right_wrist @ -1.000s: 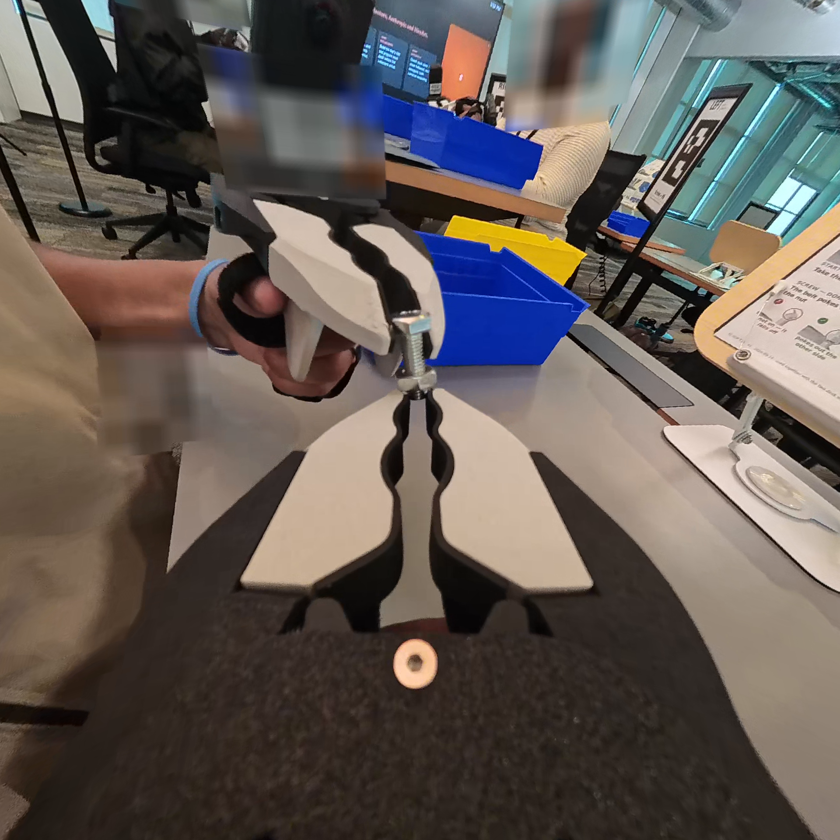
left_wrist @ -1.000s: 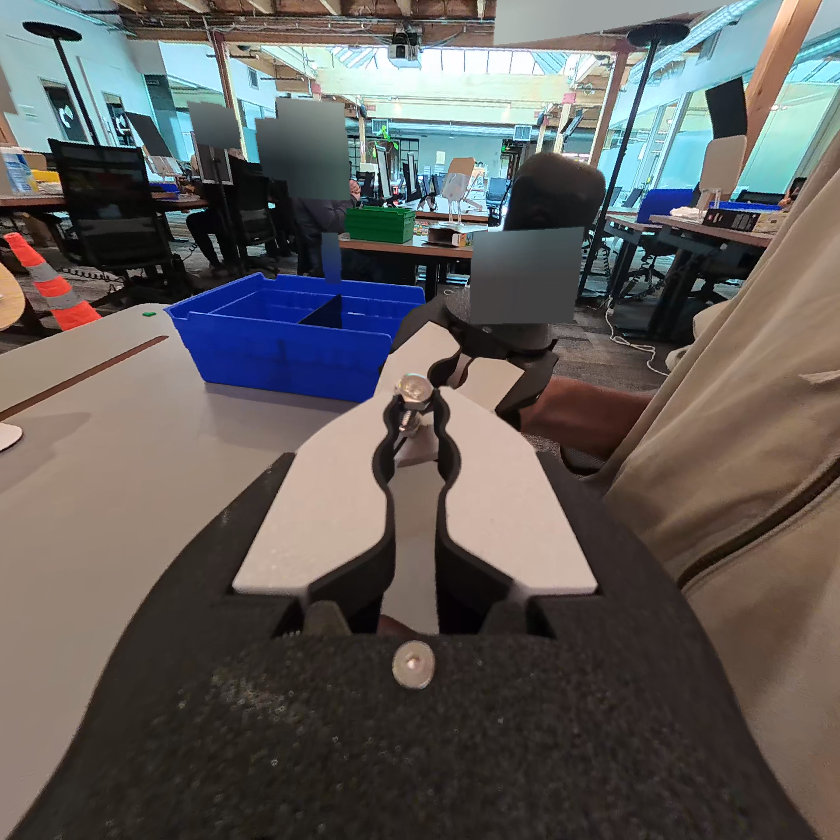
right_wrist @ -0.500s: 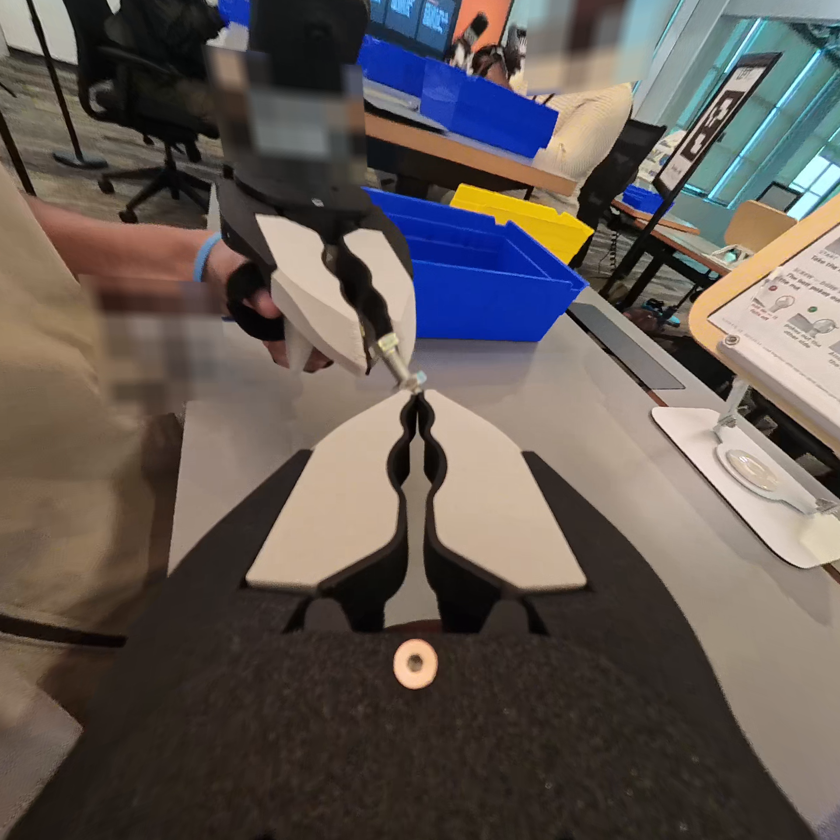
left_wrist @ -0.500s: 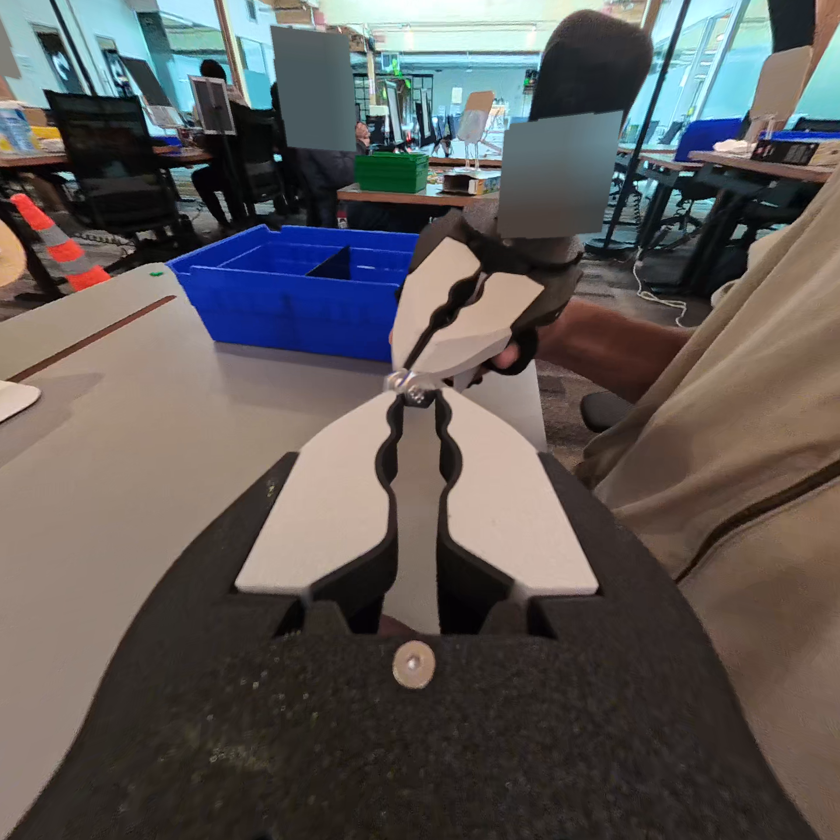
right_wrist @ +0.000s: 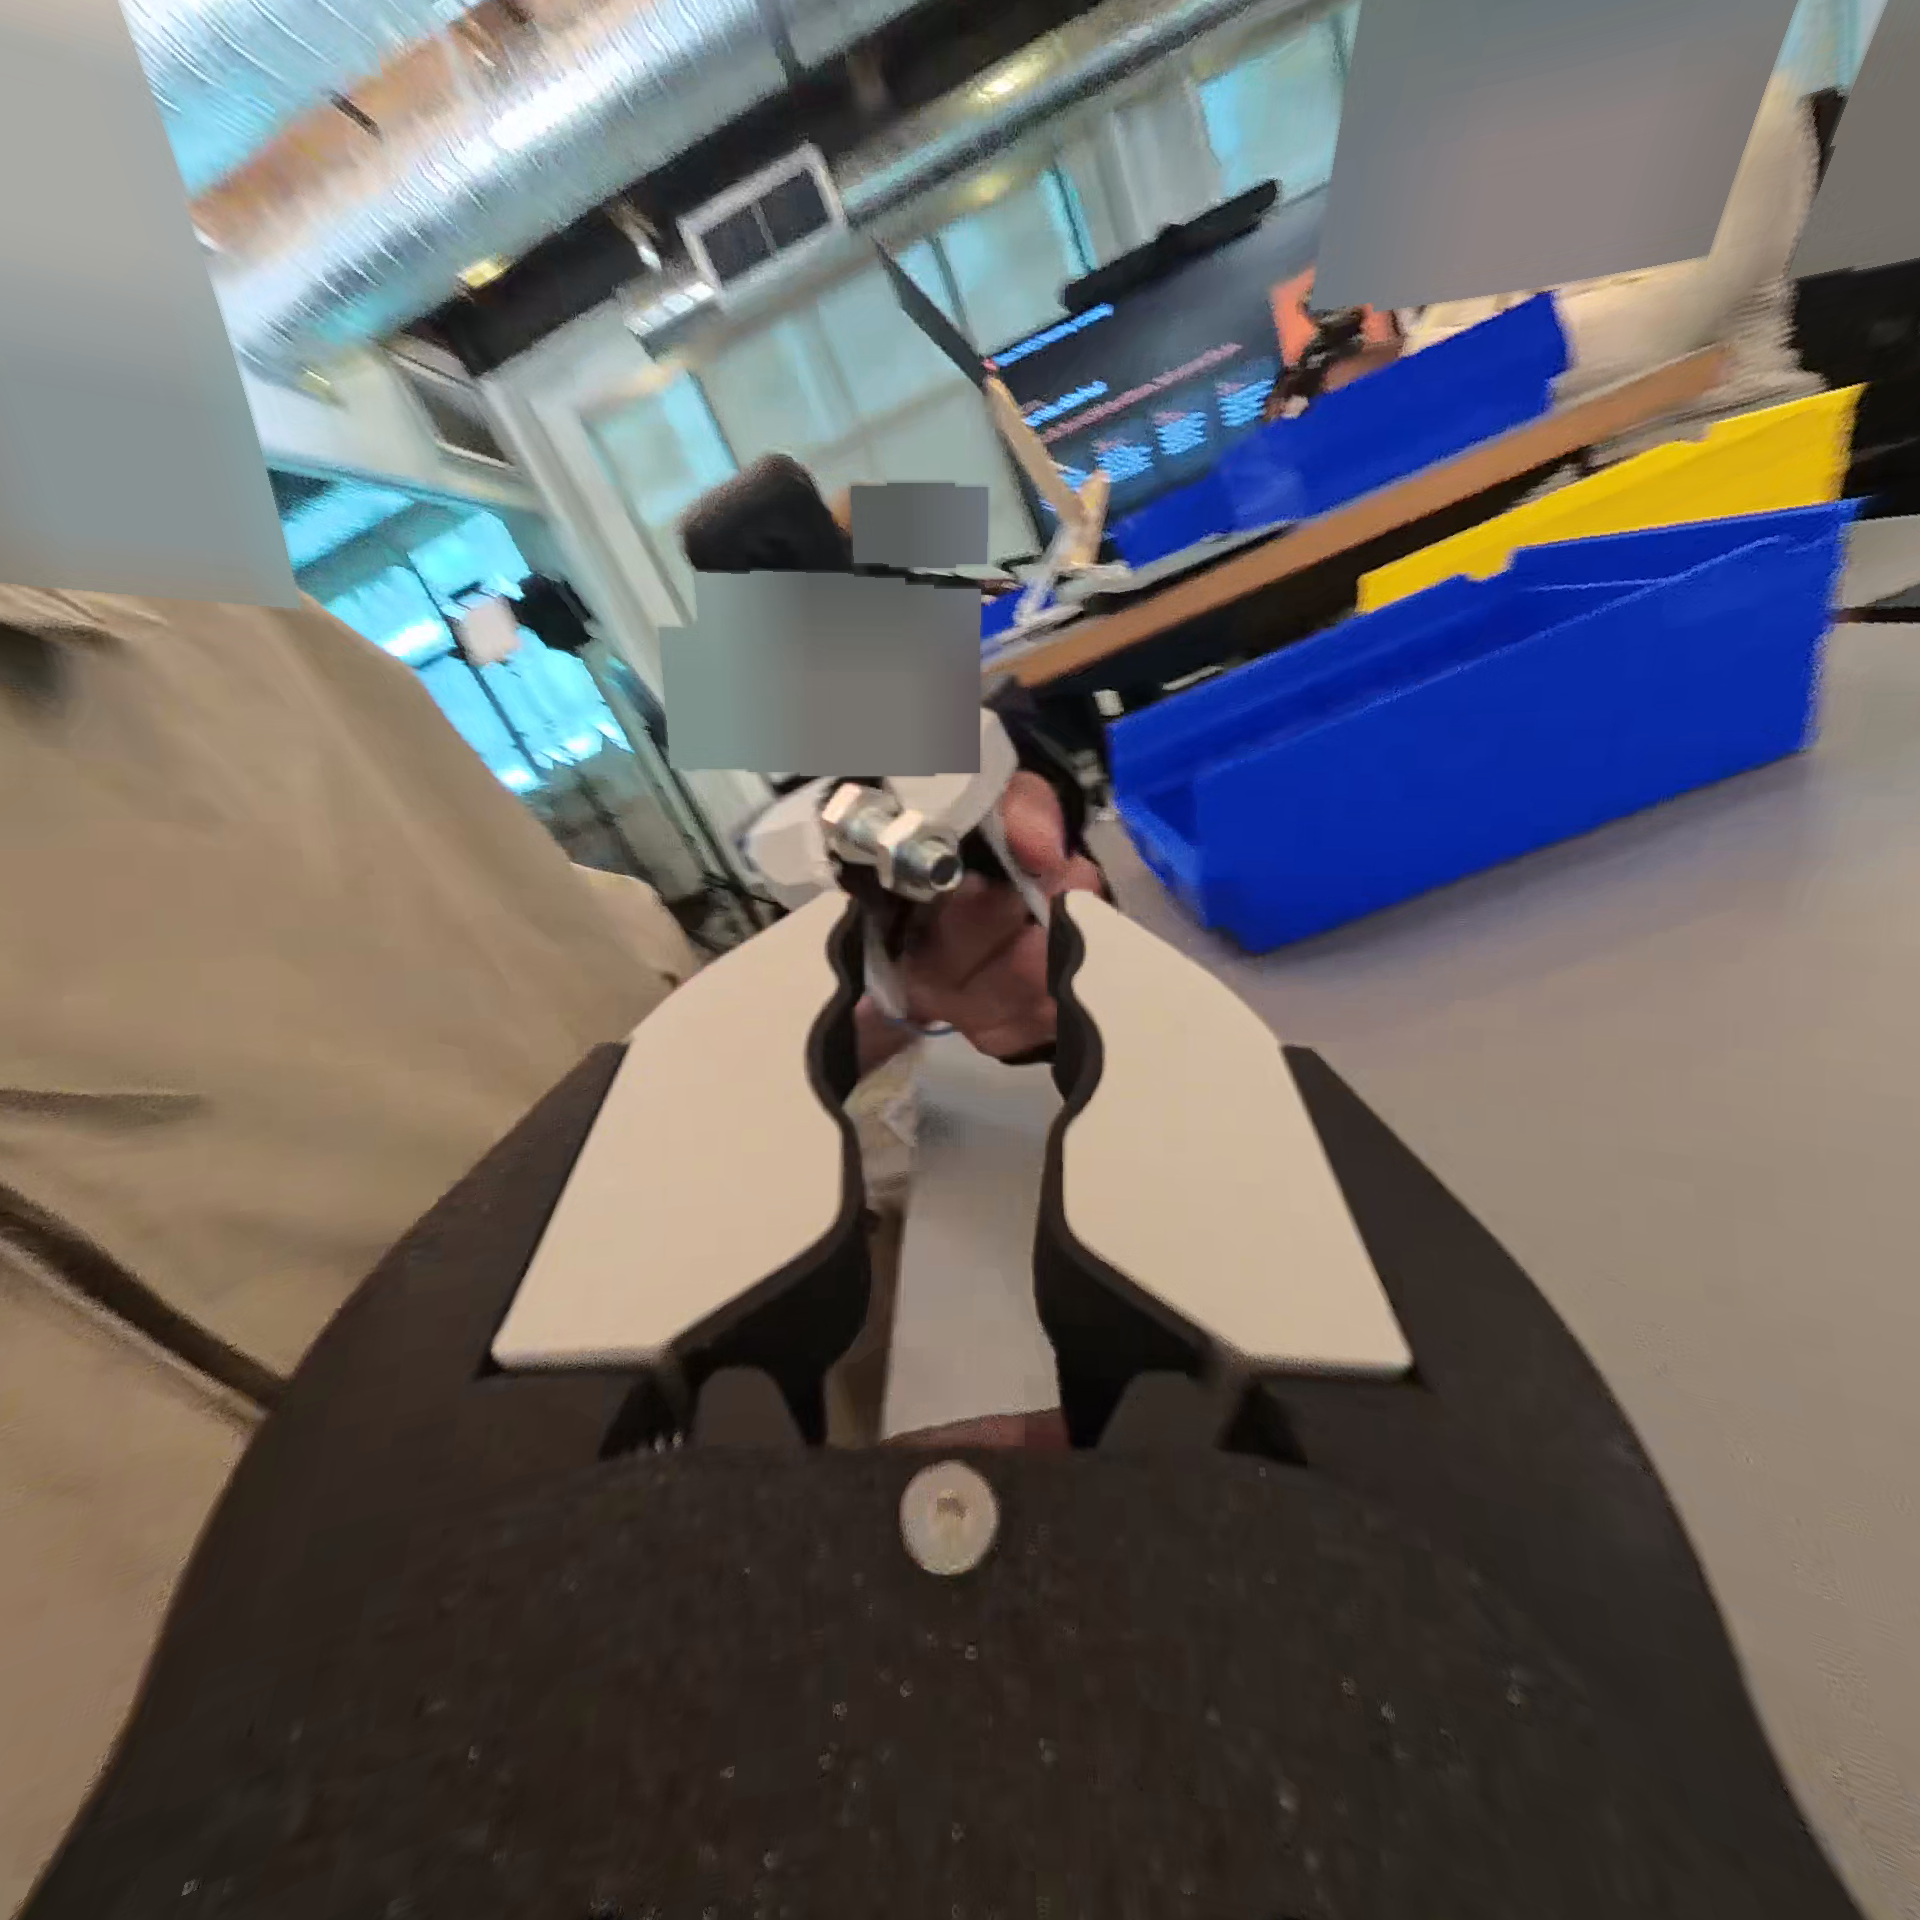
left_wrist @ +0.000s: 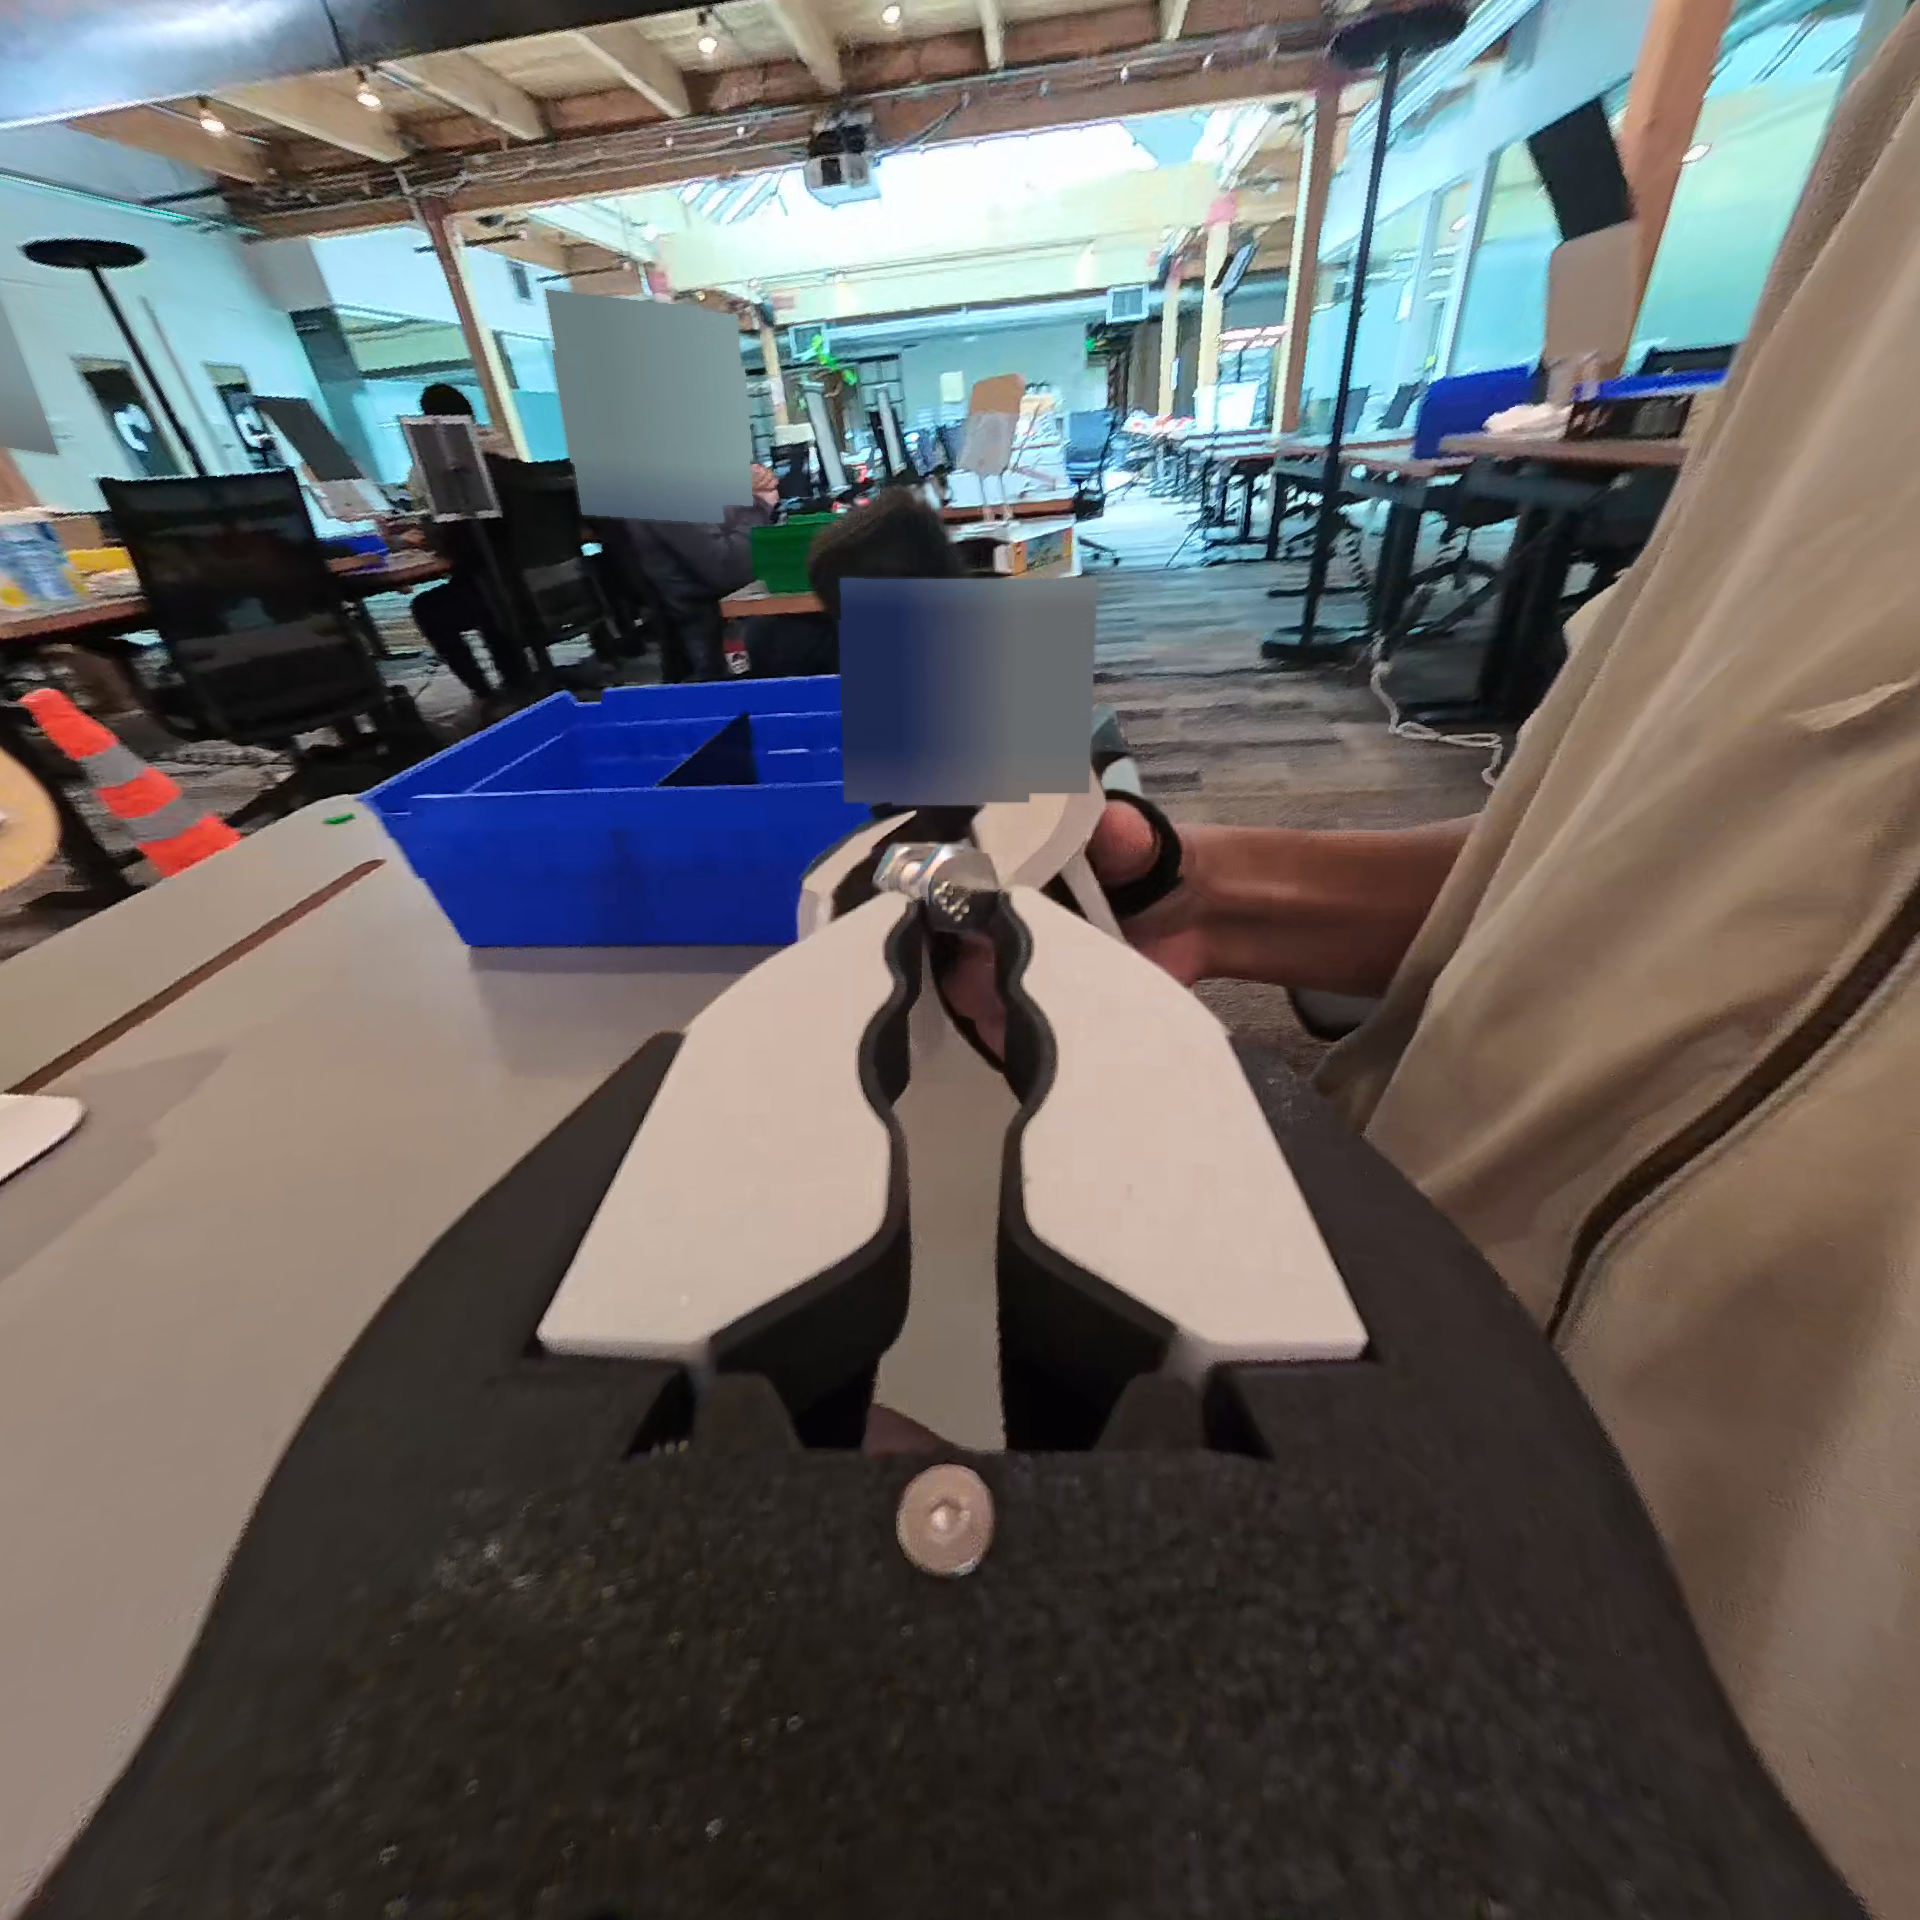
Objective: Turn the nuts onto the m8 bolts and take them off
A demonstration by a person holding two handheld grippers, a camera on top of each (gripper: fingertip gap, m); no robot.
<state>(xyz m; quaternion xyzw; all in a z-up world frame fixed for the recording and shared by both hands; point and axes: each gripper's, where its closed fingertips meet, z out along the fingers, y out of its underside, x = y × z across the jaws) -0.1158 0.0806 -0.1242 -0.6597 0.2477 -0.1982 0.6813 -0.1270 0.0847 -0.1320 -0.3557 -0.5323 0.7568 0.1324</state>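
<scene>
My left gripper (left_wrist: pixel 958 914) is shut on the head of a silver bolt (left_wrist: pixel 961 902), held in the air above the table edge. A nut (left_wrist: pixel 914 868) sits on the bolt's shaft just behind the head. In the right wrist view the bolt (right_wrist: pixel 930 868) points its threaded end toward me, with the nut (right_wrist: pixel 868 831) on it. My right gripper (right_wrist: pixel 956 914) is open, its jaws apart just short of the bolt end and holding nothing. The left gripper's white fingers (right_wrist: pixel 977 800) and the hand holding it show behind the bolt. The right view is tilted and blurred.
A blue bin (left_wrist: pixel 623 862) stands on the grey table (left_wrist: pixel 260 1091) beyond the grippers; it also shows in the right wrist view (right_wrist: pixel 1455 748), with a yellow bin (right_wrist: pixel 1662 478) behind it. A person's beige jacket (left_wrist: pixel 1662 935) fills the right side. An orange cone (left_wrist: pixel 135 800) stands on the floor at left. Left and right tips are no more than a few centimetres apart.
My right gripper was shut on the nut and has let go, opened and rolled. My left gripper has turned the bolt from upright to lying nearly level.
</scene>
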